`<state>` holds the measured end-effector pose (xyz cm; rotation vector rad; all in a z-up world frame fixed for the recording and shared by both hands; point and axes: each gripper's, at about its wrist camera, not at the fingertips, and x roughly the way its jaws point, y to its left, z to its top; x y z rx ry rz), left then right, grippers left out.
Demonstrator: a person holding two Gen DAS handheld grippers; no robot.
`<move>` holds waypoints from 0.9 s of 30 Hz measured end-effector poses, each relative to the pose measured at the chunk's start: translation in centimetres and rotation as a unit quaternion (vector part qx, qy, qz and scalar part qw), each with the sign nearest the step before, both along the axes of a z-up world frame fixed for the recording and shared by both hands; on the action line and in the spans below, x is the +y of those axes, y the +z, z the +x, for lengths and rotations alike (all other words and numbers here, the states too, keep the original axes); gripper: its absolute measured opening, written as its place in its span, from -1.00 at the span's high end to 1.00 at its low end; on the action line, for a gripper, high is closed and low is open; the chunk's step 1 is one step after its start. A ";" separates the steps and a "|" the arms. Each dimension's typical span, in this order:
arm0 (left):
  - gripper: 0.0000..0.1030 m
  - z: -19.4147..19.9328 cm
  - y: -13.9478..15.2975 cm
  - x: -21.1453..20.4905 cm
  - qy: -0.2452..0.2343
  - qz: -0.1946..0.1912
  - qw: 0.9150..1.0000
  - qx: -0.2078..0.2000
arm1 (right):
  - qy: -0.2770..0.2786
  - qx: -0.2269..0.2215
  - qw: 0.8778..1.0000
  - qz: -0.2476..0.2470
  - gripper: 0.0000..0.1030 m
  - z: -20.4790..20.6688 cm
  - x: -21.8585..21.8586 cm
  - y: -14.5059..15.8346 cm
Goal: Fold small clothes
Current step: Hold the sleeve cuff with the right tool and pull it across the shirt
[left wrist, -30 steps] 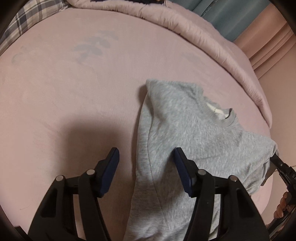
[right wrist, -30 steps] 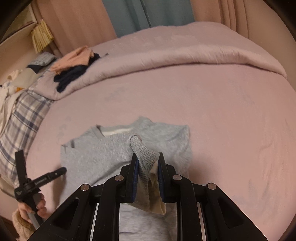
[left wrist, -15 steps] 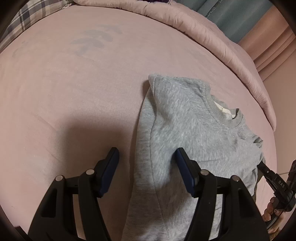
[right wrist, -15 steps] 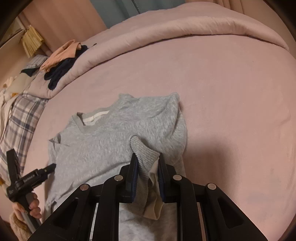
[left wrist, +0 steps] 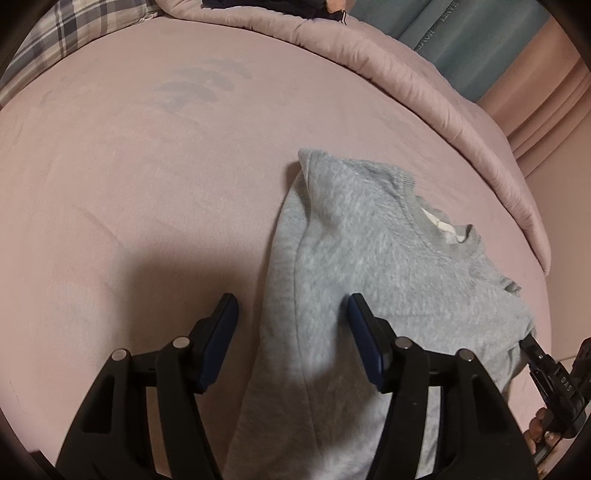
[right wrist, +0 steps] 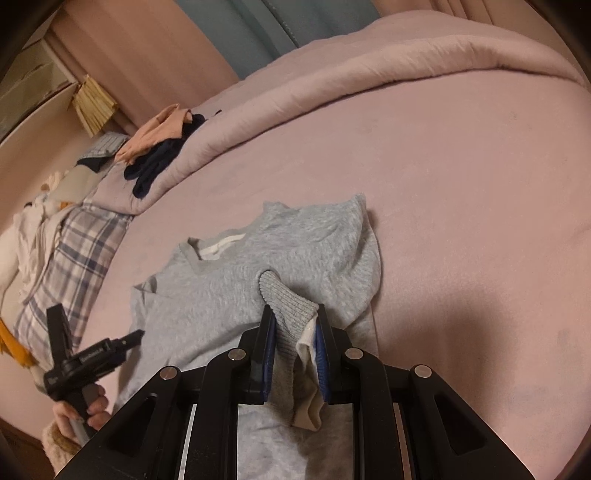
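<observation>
The right gripper (right wrist: 293, 325) pinches the grey sleeve cuff (right wrist: 286, 295) and has carried it farther across the sweater (right wrist: 207, 295), low in the frame. The left gripper (left wrist: 291, 317) stays spread wide. One sleeve is nearly folded in.

Partial letters "DAS" on the black handheld device (left wrist: 565, 384); inverted, barely legible lettering on teal curtain (left wrist: 443, 33).

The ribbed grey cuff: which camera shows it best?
The right wrist view: the ribbed cuff sits pinched in the right gripper, over the grey sweatshirt. The left wrist view shows only the sweatshirt's body; no cuff is visible.
</observation>
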<state>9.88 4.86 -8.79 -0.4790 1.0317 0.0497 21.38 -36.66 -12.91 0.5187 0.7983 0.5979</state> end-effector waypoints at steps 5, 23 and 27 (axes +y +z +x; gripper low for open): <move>-0.13 -1.4 1.2 -0.4 -0.003 -0.002 1.000 -0.009 | -0.004 -0.007 1.000 0.003 0.61 -0.1 0.0 0.0; -0.39 -5.9 5.6 -2.4 -0.013 0.026 0.999 -0.040 | -0.019 -0.027 0.999 -0.001 0.61 -1.0 0.2 2.3; -0.45 -7.8 7.8 -2.7 -0.013 0.034 0.998 -0.051 | -0.020 -0.021 1.000 0.003 0.61 -1.2 0.1 2.6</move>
